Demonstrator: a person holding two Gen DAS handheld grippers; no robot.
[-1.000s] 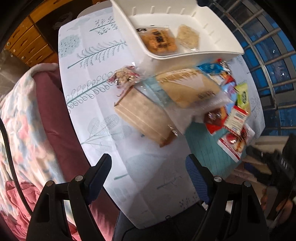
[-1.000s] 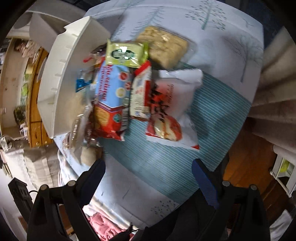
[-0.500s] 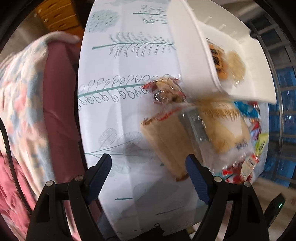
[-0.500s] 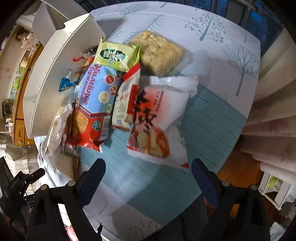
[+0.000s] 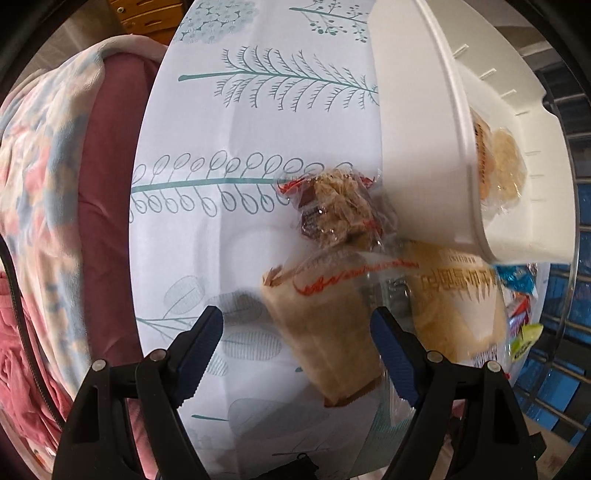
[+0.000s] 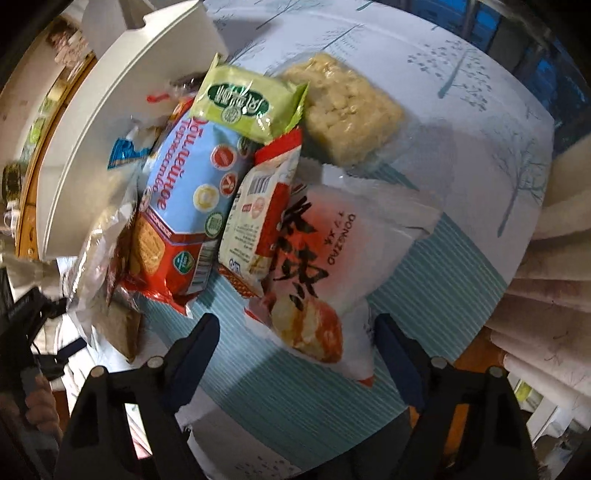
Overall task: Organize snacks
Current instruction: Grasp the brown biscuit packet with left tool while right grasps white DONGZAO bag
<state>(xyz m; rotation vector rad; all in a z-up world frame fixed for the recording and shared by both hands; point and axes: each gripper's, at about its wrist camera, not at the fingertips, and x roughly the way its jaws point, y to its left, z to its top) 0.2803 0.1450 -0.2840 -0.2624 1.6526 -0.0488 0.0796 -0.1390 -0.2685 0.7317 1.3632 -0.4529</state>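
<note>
Leaf-print tablecloth [image 5: 229, 122], floral blanket [image 5: 48, 155], wooden drawers [image 5: 147, 18], pleated curtain [image 6: 546, 258]

Both grippers: black frames, blue ribbed pads [image 5: 201, 350], silver screws [image 6: 154, 361].

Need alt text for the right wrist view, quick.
Open right tongs hover over a white and red snack bag on a teal mat; more packets are piled beside a white bin.

Your table [image 5: 229, 236] wears a leaf-print cloth; a white bin [image 5: 417, 122], wrapped snacks [image 6: 192, 206] and a teal mat [image 6: 424, 302] rest on it.
</note>
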